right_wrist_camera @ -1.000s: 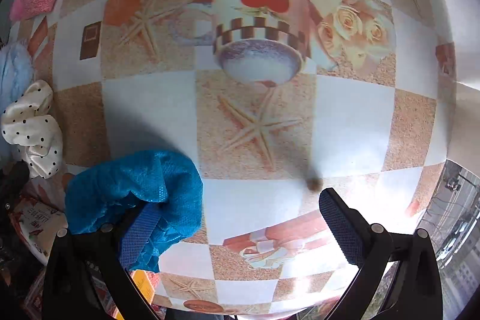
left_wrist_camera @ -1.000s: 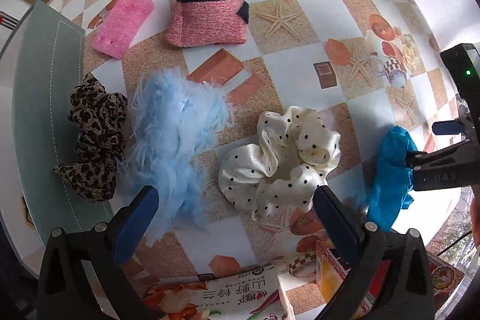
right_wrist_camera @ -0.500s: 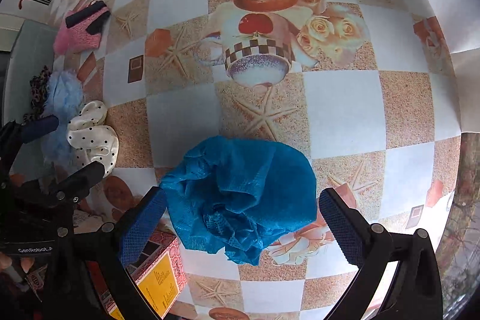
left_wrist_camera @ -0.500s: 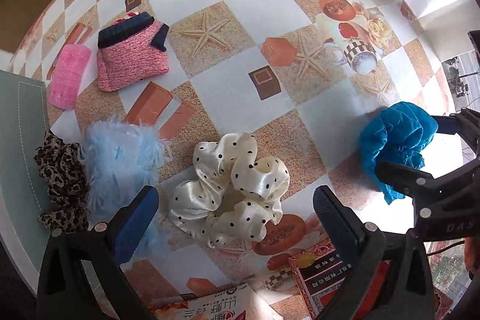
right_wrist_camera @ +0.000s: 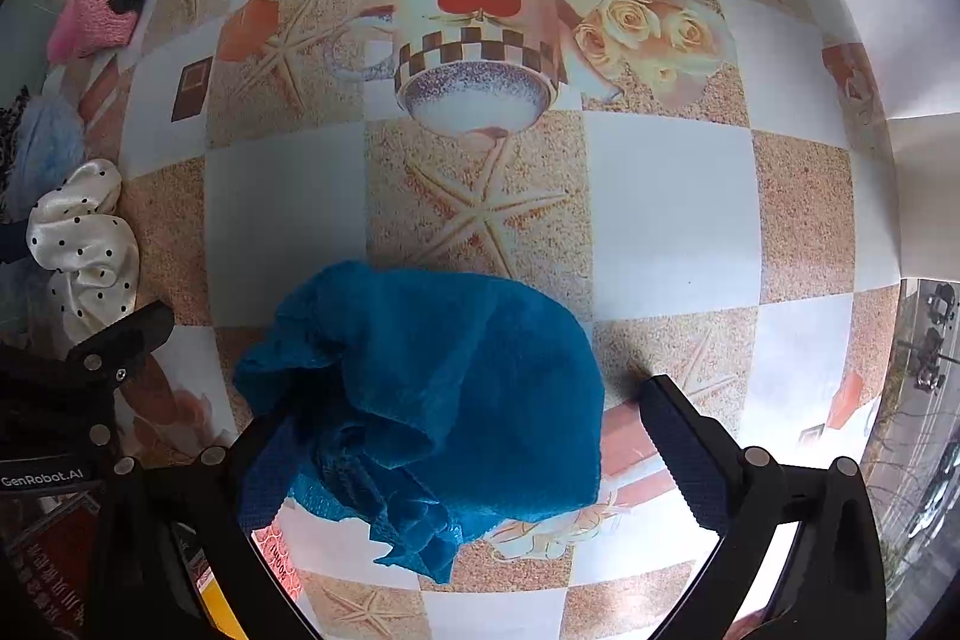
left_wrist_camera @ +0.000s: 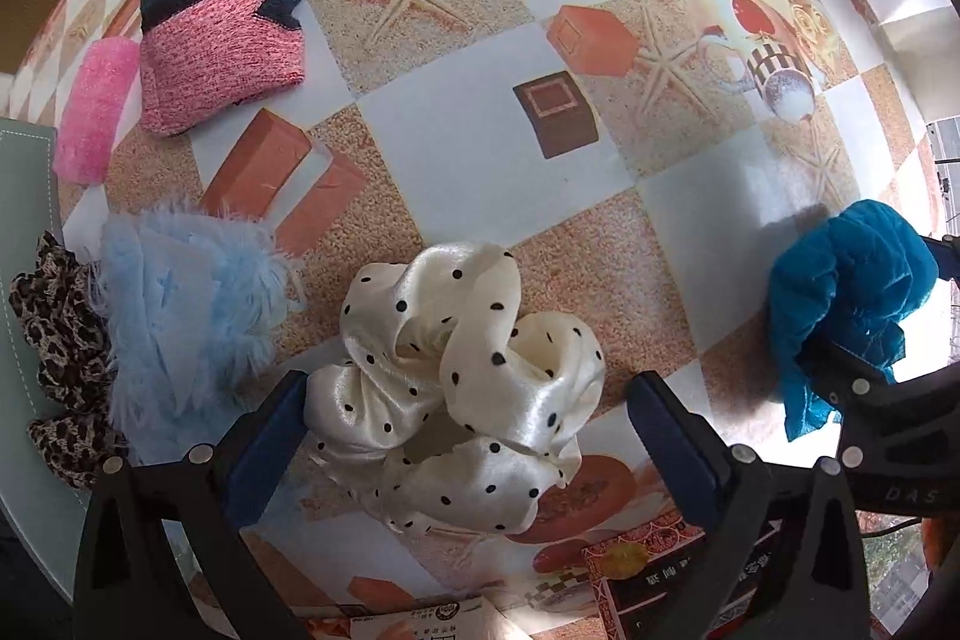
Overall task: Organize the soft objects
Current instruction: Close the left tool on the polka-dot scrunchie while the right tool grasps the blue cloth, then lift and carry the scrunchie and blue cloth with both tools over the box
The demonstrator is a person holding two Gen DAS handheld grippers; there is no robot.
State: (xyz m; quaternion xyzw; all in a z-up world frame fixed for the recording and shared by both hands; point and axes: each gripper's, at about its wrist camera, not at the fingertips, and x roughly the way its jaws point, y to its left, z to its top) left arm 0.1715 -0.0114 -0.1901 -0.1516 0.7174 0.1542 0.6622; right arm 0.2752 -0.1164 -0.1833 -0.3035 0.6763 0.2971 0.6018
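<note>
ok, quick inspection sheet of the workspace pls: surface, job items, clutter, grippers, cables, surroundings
Surface: printed checkered tablecloth; grey mat at its left edge.
Job's things: polka-dot scrunchie, fluffy blue piece, leopard scrunchie, pink knit piece, pink pad, teal cloth.
Clutter: printed packets and boxes at the near edge.
Grippers: left gripper open, straddling the polka-dot scrunchie; right gripper open, teal cloth between its fingers.
Cables: nothing seen.
Surroundings: street with vehicles outside, at right.

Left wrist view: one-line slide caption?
Open left gripper straddles polka-dot scrunchie; right gripper at blue cloth.
</note>
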